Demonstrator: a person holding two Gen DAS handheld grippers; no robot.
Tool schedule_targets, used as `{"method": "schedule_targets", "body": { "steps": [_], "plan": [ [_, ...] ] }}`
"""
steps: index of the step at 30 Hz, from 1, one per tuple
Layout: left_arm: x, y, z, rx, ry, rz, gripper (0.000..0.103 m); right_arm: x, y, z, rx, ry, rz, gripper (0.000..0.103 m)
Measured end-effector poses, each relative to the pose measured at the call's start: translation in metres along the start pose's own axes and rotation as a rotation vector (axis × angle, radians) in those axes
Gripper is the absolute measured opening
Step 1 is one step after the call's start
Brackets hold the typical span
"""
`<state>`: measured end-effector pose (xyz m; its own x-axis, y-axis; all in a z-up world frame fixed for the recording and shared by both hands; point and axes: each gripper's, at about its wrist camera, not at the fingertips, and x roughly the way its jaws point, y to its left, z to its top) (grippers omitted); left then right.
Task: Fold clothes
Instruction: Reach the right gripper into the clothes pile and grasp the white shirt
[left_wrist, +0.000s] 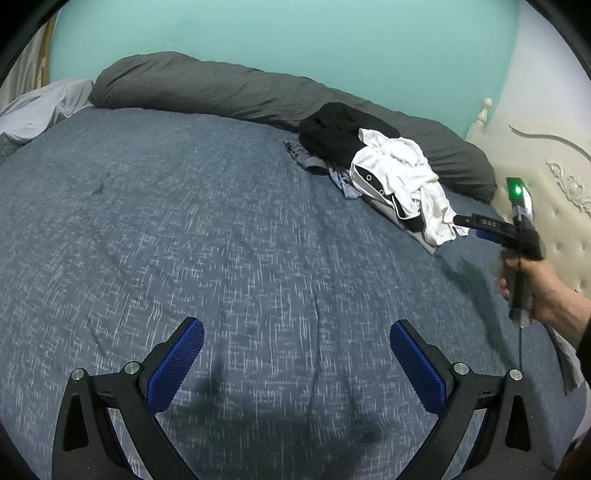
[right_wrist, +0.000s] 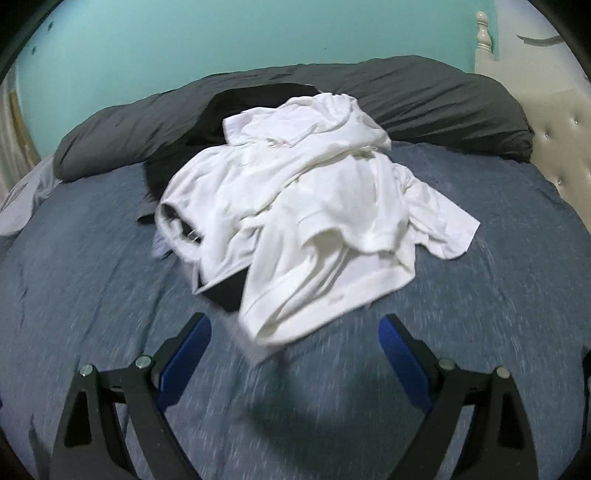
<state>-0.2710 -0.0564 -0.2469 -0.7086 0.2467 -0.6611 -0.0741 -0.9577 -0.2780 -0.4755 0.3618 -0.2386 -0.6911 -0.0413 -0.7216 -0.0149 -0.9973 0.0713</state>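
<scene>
Both hand-held grippers stand wide open and hold nothing. From the left wrist view, the left hand-held gripper (left_wrist: 296, 354) hangs over bare blanket at the bottom of the frame, its two blue pads (left_wrist: 173, 369) spread far apart and touching nothing. In that same view the right hand-held gripper (left_wrist: 471, 227) shows at the right edge, held in a bare hand (left_wrist: 539, 291), with a green light glowing on top; its tips sit right at the lower edge of the white cloth, though whether they touch it cannot be told. From the right wrist view, the right hand-held gripper (right_wrist: 295, 345) has its two fingers spread, with the nearest white hem lying between and just beyond them.

One heap of clothes (right_wrist: 295, 206) sits on the bed, in the middle of the right wrist frame and at the upper right of the left wrist frame. On top lie crumpled white garments (left_wrist: 402, 173), how many I cannot tell. One black garment (left_wrist: 336, 129) lies behind them, and bluish-grey cloth (left_wrist: 314, 158) pokes out underneath.

One blue speckled blanket (left_wrist: 221, 229) covers the bed. One long dark grey pillow (left_wrist: 207, 85) runs along the teal wall (left_wrist: 277, 33) behind the heap. One cream headboard (left_wrist: 561, 184) stands at the right edge.
</scene>
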Motion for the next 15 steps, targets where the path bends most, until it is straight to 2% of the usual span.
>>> {"method": "schedule_targets", "body": {
  "steps": [5,9,11,12,14,15],
  "plan": [
    [0.000,0.009,0.002,-0.015,-0.013,0.008,0.103,0.029,-0.007,0.026,0.011,-0.029,-0.068,0.092],
    [0.001,0.014,0.001,-0.009,-0.013,0.015,0.103,0.052,-0.005,0.039,-0.006,-0.032,-0.112,0.081],
    [0.004,0.017,-0.001,-0.002,-0.006,0.025,0.103,0.064,-0.003,0.042,-0.007,-0.020,-0.116,0.067],
    [0.007,0.018,-0.003,0.001,0.000,0.030,0.103,0.070,-0.004,0.043,-0.003,-0.013,-0.122,0.063],
    [0.013,0.020,-0.005,-0.002,0.014,0.035,0.103,0.078,-0.004,0.041,0.005,-0.004,-0.116,0.039],
    [0.015,0.021,-0.006,-0.002,0.020,0.033,0.103,0.078,-0.003,0.040,0.004,-0.011,-0.107,0.035]
  ]
}}
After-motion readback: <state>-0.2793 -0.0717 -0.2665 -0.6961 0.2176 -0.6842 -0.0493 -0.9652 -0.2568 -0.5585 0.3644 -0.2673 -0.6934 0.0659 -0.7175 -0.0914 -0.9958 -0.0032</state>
